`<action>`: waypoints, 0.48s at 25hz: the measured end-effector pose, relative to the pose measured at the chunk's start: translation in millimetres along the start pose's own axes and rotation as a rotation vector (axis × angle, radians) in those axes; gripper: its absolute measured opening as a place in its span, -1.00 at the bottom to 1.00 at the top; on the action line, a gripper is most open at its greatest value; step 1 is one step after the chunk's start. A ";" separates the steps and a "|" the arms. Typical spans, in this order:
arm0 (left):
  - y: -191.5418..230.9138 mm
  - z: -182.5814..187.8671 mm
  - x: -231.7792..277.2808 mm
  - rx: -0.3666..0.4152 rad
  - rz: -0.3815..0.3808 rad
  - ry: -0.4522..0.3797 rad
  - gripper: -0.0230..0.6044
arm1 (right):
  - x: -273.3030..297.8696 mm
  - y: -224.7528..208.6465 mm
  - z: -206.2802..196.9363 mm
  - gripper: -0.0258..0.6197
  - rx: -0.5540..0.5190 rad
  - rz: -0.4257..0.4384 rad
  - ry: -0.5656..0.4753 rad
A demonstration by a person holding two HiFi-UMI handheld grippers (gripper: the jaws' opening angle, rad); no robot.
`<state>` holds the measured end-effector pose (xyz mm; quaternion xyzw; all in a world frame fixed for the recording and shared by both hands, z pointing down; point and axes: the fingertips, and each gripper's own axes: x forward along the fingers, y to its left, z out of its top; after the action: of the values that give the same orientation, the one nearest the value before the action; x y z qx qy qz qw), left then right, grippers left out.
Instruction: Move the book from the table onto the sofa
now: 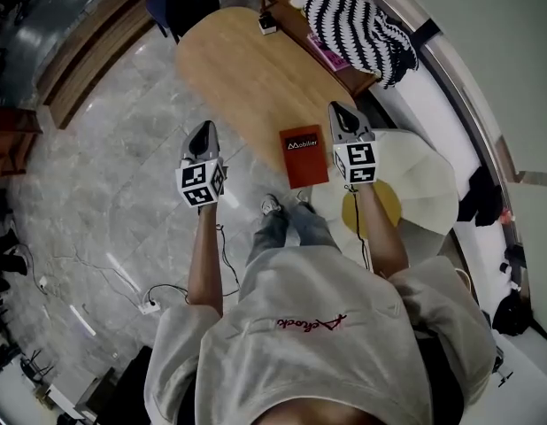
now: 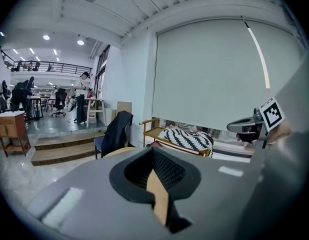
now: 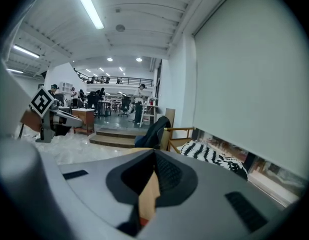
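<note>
Your left gripper (image 1: 203, 129) and right gripper (image 1: 338, 111) were both closed and empty, and the red rectangular book (image 1: 304, 155) lay untouched on the oval light-wood table (image 1: 242, 69), not on the wood-framed sofa (image 1: 351, 76).

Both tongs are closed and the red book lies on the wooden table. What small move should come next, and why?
Probably open the right tongs and lower them to the thin red rectangular book: they hover shut and empty beside it, and it lies flat at the near end of the oval wooden table.
</note>
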<state>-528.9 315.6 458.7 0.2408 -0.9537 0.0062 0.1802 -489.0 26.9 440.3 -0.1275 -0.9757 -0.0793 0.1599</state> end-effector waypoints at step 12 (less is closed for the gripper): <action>-15.6 -42.8 11.5 -0.017 0.029 0.083 -0.90 | 9.3 -18.4 -50.3 -0.89 0.028 0.037 0.064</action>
<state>-516.6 300.8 501.5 0.2251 -0.9488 0.0108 0.2214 -487.9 1.6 488.4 -0.1404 -0.9686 -0.0665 0.1942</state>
